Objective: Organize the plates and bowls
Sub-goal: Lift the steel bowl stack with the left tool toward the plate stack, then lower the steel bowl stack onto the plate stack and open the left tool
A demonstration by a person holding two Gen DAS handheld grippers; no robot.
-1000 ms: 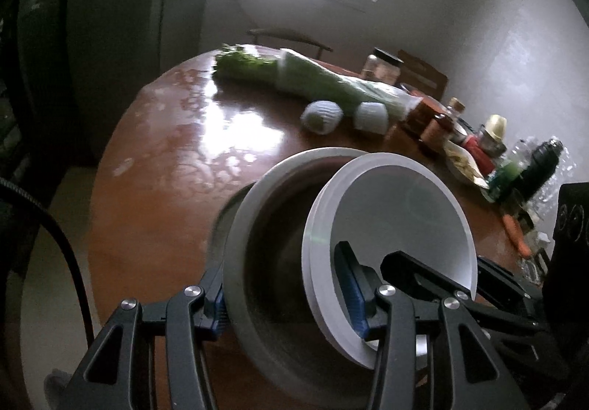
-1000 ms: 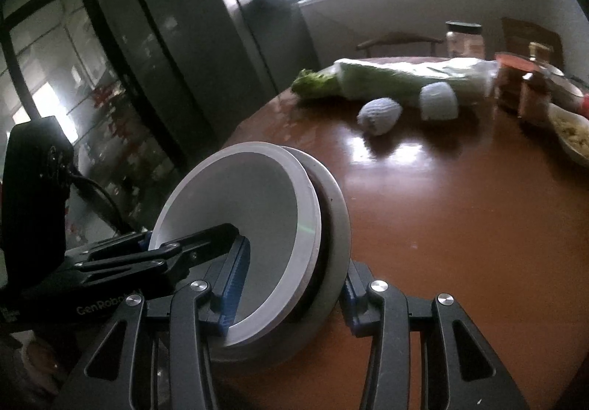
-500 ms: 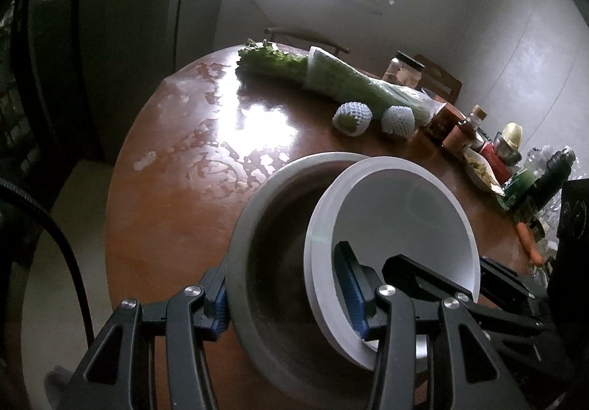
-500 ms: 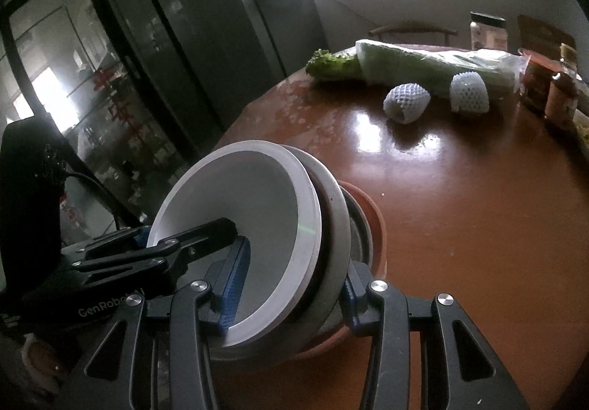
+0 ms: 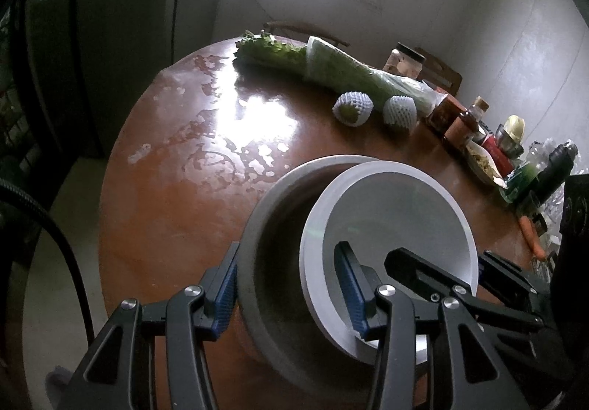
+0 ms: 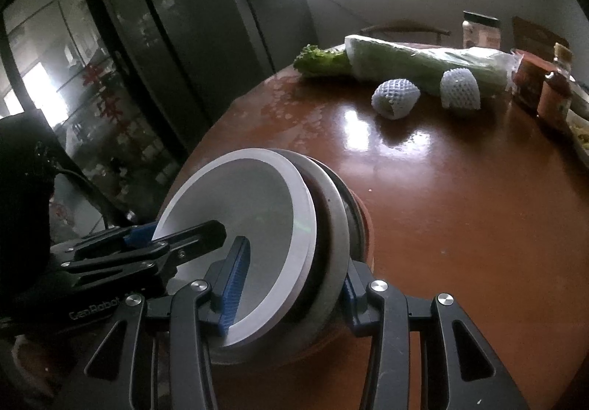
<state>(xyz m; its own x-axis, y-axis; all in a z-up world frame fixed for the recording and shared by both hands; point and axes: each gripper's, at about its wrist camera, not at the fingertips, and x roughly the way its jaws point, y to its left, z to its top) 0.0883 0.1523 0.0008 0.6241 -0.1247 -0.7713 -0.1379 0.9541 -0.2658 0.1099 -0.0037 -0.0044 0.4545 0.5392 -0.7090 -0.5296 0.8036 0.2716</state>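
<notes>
Left wrist view is showing the left gripper (image 5: 291, 285) clamping across a nested pair of bowls: its outer pad is pressing the outside wall of the grey bowl (image 5: 272, 211), its inner pad is sitting inside the white bowl (image 5: 390, 215), so both walls are being pinched together at a narrow spread. The right gripper (image 5: 441, 270) is reaching in from the right and doing the same on the neighbouring stretch of rim. Gripping both sides seems meant to keep the tilted, heavy pair from swinging or sliding apart.

From the right wrist view, the right gripper (image 6: 291, 292) is holding the white bowl (image 6: 257, 211) and grey bowl (image 6: 331, 218) with one pad inside and one outside, while the left gripper (image 6: 176, 244) is coming in from the left. The pair is leaning over, mouths facing the cameras, at the near edge of the round brown table (image 6: 460, 211). Beneath it, something reddish-brown with a darker rim inside (image 6: 362, 226) is peeking out, possibly a plate or saucer already stacked there; the light is too dim to be sure. I judge that the bowls are being settled onto that stack, well apart from the bagged lettuce (image 6: 405, 60) and the two net-wrapped fruits (image 6: 395, 97) at the far side.
</notes>
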